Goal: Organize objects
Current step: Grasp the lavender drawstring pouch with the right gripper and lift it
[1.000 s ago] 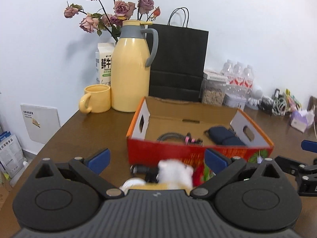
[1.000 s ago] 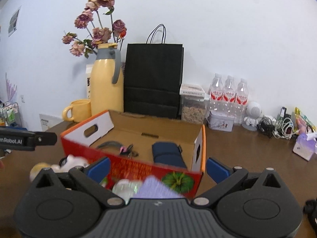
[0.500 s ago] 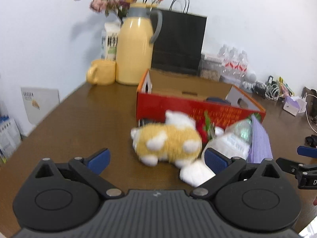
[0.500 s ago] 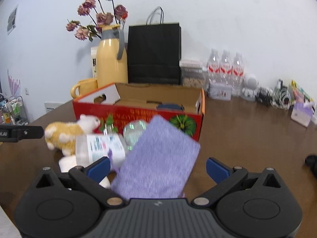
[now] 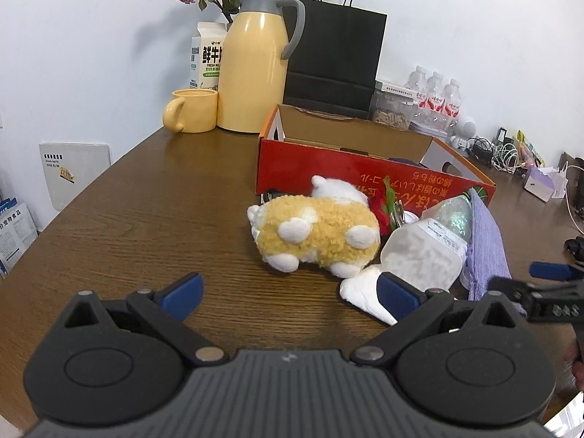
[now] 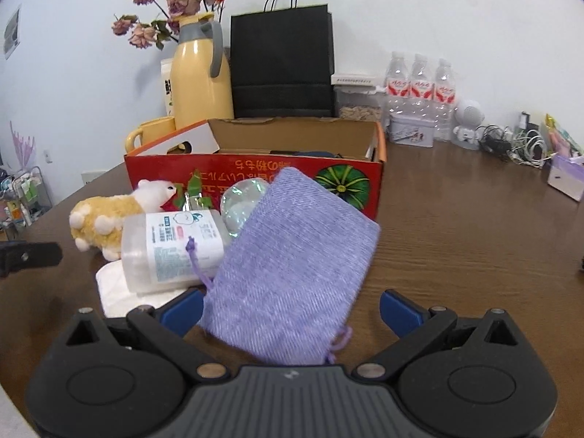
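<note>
Where the brown table [image 5: 153,197] carries the clutter: a red cardboard box [image 5: 350,175] stands open-topped toward the far edge, with loose things heaped against its near wall
Plush toy [image 5: 317,233]: yellow and white, lying on its side just before the box; touching the clear plastic tub [image 5: 423,252] beside it
Clear plastic tub: on its side, resting on a white folded cloth [image 5: 365,288]; a glassy ball [image 6: 242,200] sits between it and the box
Purple pouch [image 6: 292,273]: flat, leaning over the tub's end, its near end between the right fingers
Left gripper [image 5: 288,292]: fingers spread wide, nothing between them; hovering short of the plush toy
Right gripper [image 6: 292,308]: spread wide, released; whether a pad touches the pouch I cannot tell
Far edge: yellow jug [image 5: 255,62], yellow mug [image 5: 193,115], black paper bag [image 5: 334,54]
</note>
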The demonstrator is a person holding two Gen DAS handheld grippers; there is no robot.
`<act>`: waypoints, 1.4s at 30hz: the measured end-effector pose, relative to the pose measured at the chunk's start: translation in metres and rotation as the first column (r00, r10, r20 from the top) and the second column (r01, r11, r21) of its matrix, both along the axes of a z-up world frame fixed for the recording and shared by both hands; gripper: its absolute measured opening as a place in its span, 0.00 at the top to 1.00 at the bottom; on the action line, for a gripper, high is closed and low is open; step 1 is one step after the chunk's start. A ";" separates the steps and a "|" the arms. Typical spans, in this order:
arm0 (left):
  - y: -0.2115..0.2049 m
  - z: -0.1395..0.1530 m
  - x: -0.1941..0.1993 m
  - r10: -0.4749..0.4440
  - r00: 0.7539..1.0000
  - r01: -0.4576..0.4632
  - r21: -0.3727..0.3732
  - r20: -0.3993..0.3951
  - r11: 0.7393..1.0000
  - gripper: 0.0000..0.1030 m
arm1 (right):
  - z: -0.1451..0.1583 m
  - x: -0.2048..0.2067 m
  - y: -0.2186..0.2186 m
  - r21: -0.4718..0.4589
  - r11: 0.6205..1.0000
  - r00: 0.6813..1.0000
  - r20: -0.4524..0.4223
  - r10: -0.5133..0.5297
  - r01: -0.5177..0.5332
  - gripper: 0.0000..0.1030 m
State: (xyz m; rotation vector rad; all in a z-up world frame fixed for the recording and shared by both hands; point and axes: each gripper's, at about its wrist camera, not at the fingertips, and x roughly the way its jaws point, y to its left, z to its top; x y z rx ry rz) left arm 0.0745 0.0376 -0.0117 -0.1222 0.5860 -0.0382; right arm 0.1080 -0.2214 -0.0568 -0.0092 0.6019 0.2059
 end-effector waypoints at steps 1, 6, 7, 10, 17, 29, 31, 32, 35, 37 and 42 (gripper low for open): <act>0.001 0.000 -0.001 0.000 1.000 0.000 0.000 -0.001 1.000 0.00 | -0.001 0.006 0.002 0.000 1.000 1.000 -0.011 0.000 0.000 0.00; 0.004 -0.002 -0.001 0.008 1.000 -0.008 -0.002 -0.009 1.000 0.00 | -0.010 0.028 0.005 0.007 1.000 0.998 -0.066 -0.007 0.008 0.00; 0.004 -0.003 -0.001 0.009 1.000 -0.009 -0.003 -0.010 1.000 0.00 | -0.012 0.031 0.006 0.007 1.000 0.997 -0.073 -0.012 0.013 0.00; 0.005 -0.004 0.000 0.012 1.000 -0.012 -0.007 -0.018 1.000 0.00 | -0.014 0.035 0.004 0.019 1.000 0.997 -0.081 -0.017 0.019 0.00; 0.002 -0.006 0.000 0.007 1.000 -0.008 -0.007 -0.024 1.000 0.00 | -0.015 0.030 0.003 0.020 1.000 0.998 -0.064 -0.002 0.003 0.07; 0.004 -0.007 -0.001 0.014 0.999 -0.014 -0.009 -0.033 1.000 0.00 | -0.013 0.010 -0.012 0.060 0.998 1.000 0.000 -0.015 0.015 0.65; 0.003 -0.007 -0.001 0.010 0.999 -0.010 -0.007 -0.032 1.000 0.00 | -0.013 0.007 -0.013 0.059 0.998 1.000 0.014 -0.016 0.015 0.66; 0.002 -0.006 -0.001 0.009 0.999 -0.009 -0.005 -0.032 1.000 0.00 | -0.013 0.005 -0.013 0.055 0.998 1.000 0.023 -0.017 0.016 0.67; 0.000 -0.006 -0.001 0.007 1.000 -0.007 -0.001 -0.031 1.000 0.00 | -0.011 -0.001 -0.014 0.041 0.999 0.998 0.063 -0.025 0.023 0.67; -0.002 -0.005 -0.001 0.006 1.000 -0.006 0.003 -0.029 1.000 0.00 | -0.010 -0.005 -0.015 0.031 0.999 0.995 0.089 -0.034 0.031 0.67; -0.012 0.000 0.000 -0.011 1.000 0.011 0.019 -0.019 1.000 0.00 | -0.005 -0.011 -0.019 0.010 0.999 0.988 0.145 -0.053 0.052 0.67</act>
